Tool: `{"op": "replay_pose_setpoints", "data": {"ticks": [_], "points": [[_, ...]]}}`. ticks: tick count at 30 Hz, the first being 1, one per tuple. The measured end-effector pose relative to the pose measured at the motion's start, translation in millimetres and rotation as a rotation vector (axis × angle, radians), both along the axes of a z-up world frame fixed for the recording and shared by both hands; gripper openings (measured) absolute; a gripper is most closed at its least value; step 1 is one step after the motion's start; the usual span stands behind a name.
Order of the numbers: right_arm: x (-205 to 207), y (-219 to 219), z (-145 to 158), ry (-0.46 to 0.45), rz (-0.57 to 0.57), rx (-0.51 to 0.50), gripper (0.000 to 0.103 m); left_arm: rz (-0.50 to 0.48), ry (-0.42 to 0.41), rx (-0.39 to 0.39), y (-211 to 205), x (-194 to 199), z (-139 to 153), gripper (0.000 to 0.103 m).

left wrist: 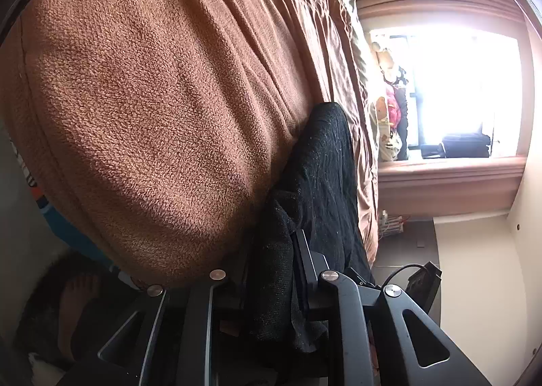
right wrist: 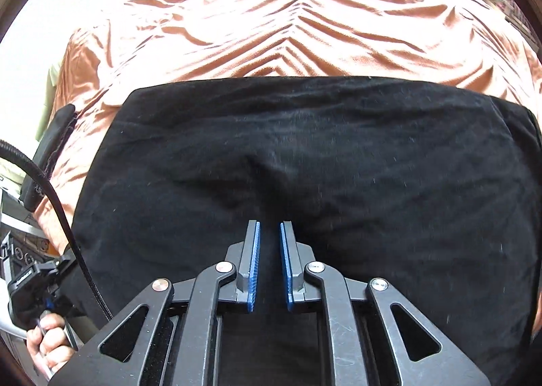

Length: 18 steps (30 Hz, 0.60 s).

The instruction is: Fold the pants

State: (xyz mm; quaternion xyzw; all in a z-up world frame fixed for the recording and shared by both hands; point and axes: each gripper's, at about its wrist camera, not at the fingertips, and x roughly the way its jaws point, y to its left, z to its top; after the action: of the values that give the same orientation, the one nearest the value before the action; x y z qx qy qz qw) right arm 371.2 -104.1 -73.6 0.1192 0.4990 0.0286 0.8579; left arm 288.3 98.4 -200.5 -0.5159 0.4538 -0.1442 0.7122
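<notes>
The black pants (right wrist: 305, 162) lie spread flat on a brown bedspread (right wrist: 288, 23), filling the middle of the right wrist view. My right gripper (right wrist: 270, 227) hovers over their near part, jaws slightly apart with nothing between the blue pads (right wrist: 254, 264). In the left wrist view my left gripper (left wrist: 281, 250) is shut on a bunched edge of the black pants (left wrist: 321, 162), at the edge of the bed; its fingertips are hidden in the cloth. The left gripper also shows at the left edge of the right wrist view (right wrist: 40, 281), with a hand on it.
A fuzzy brown blanket (left wrist: 142, 108) covers the bed beside the left gripper. A bright window (left wrist: 467, 94) and hanging clothes (left wrist: 393, 105) lie beyond the bed. A black cable (right wrist: 57, 203) runs along the left side. A bare foot (left wrist: 78, 301) stands on the floor.
</notes>
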Motion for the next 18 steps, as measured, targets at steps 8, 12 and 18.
{"op": "replay_pose_setpoints", "data": {"ticks": [8, 12, 18], "points": [[40, -3, -4, 0.024, -0.020, -0.007, 0.008, 0.016, 0.011, 0.016, -3, 6, 2, 0.024], [57, -6, -4, 0.027, -0.027, -0.012, 0.007, 0.023, 0.008, 0.032, -5, 11, 1, 0.025], [71, -13, -3, 0.024, -0.037, -0.013, 0.007, 0.014, 0.009, 0.040, -9, 14, 2, 0.025]]}}
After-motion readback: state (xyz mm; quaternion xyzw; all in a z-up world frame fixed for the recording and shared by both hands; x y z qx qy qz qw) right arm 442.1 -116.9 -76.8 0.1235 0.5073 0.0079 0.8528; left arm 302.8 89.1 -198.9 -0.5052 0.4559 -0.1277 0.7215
